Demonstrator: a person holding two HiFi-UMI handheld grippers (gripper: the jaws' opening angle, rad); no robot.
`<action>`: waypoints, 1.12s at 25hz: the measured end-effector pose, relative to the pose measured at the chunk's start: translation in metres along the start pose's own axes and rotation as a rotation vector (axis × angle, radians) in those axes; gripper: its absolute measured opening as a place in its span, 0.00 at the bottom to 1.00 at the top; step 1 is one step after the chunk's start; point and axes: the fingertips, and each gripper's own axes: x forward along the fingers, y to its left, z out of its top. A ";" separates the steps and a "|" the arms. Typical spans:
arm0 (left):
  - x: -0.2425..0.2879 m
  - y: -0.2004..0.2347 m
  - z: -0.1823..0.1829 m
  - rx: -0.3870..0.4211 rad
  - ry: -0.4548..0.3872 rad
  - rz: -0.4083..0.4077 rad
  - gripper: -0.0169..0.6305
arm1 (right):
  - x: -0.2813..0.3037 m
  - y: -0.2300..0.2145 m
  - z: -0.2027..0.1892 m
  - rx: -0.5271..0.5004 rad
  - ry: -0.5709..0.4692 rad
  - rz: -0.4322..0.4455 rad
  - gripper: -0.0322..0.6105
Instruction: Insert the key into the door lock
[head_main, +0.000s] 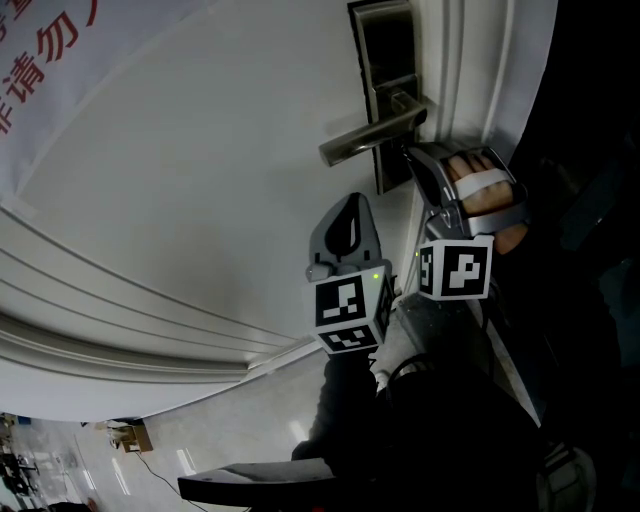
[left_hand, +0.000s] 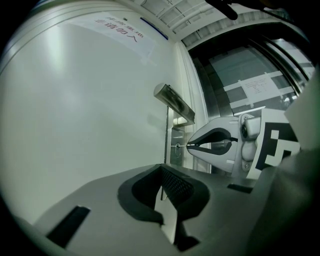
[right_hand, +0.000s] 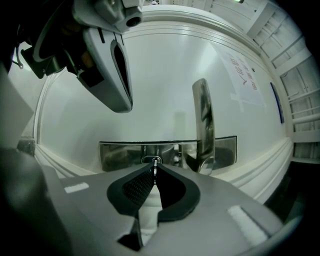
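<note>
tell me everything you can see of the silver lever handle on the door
The silver metal lever door handle is a flat, straight bar with a brushed, slightly reflective finish. It springs from a short neck on a long steel backplate near the edge of the white door and runs parallel to the door face. Nothing touches it. The right gripper holds a small metal key at the keyhole beside it on the same plate.

The key sits between the right tool's tips, its end at the lock plate on the door. The handle juts out just beside it. The left tool is beside, apart from the door.
</note>
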 end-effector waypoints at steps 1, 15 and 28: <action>0.000 0.000 0.000 0.001 0.000 0.000 0.03 | 0.000 0.000 0.000 0.000 -0.001 0.000 0.07; 0.000 -0.002 0.000 0.000 -0.004 -0.005 0.03 | 0.001 0.000 0.000 -0.009 -0.002 -0.001 0.07; -0.001 -0.001 0.005 -0.001 -0.015 -0.008 0.03 | 0.003 0.000 0.000 -0.013 0.003 -0.003 0.07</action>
